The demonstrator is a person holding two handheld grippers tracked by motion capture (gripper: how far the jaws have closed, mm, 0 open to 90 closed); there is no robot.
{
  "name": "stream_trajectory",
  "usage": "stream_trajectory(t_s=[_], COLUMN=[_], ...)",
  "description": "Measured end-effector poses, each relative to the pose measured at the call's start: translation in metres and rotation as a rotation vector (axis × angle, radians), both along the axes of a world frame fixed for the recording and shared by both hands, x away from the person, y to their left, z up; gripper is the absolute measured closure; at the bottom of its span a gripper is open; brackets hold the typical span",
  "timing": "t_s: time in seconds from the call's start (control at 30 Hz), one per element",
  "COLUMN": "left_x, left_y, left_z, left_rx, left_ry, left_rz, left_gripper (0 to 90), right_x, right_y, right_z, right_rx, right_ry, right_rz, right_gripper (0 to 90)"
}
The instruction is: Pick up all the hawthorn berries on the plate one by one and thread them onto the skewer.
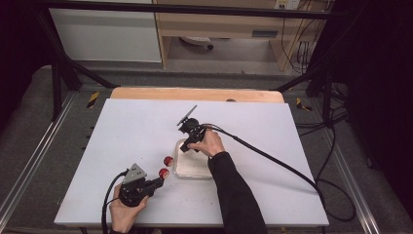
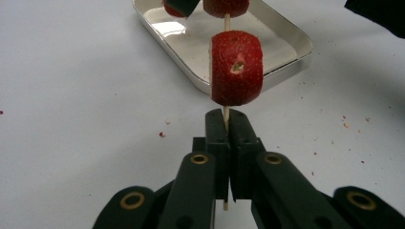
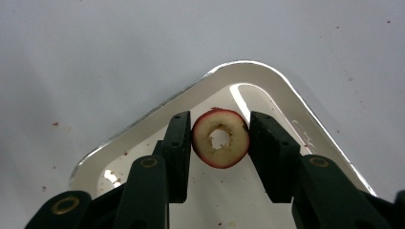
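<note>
Currently the left claw clamps a wooden skewer carrying two red fruit slices. Inside the metal tray, the right claw brackets a cored slice; grip uncertain. Threading appears unfinished.

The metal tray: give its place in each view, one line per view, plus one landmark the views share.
High view: the metal tray lies at table centre, under the right gripper.
Left gripper view: top centre, behind the skewered fruit piece.
Right gripper view: middle to bottom, one rounded corner pointing up.
Shared landmark: the white table.
</note>
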State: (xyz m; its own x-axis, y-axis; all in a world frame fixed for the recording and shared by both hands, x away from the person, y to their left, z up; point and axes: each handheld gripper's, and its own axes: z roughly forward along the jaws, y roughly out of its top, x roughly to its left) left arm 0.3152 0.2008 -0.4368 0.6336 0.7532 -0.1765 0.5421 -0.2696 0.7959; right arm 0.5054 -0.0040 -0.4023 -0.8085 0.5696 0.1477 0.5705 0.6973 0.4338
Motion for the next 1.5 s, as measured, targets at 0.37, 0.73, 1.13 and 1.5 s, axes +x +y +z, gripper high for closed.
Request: stream_trajectory(t_s=[0.37,0.73,1.13,1.5], left_x=[-0.001,-0.002,-0.003,-0.006], left_y=[-0.003,-0.010,-0.025,-0.045], left_z=[0.001,0.002,0.001,-0.002], left_rx=[-0.002,0.005,0.018,0.037], left_ry=[-0.006,-0.011,-0.019,-0.037], left_rz=[-0.002,-0.015,-0.039,-0.038], left_gripper=[88.3,88.3,88.3,88.3], right_x=[-0.014,-0.032,-0.054,-0.076], right_y=[-0.017,-0.049,-0.089,-0.117], right_z=[0.028,0.037,0.030,0.018], right_rx=[0.109,0.260,0.436,0.613], right_ry=[0.007,0.005,-0.028,-0.074], right_rz=[-0.113,-0.222,-0.315,-0.417], right_gripper=[61.2,61.2,61.3,61.4])
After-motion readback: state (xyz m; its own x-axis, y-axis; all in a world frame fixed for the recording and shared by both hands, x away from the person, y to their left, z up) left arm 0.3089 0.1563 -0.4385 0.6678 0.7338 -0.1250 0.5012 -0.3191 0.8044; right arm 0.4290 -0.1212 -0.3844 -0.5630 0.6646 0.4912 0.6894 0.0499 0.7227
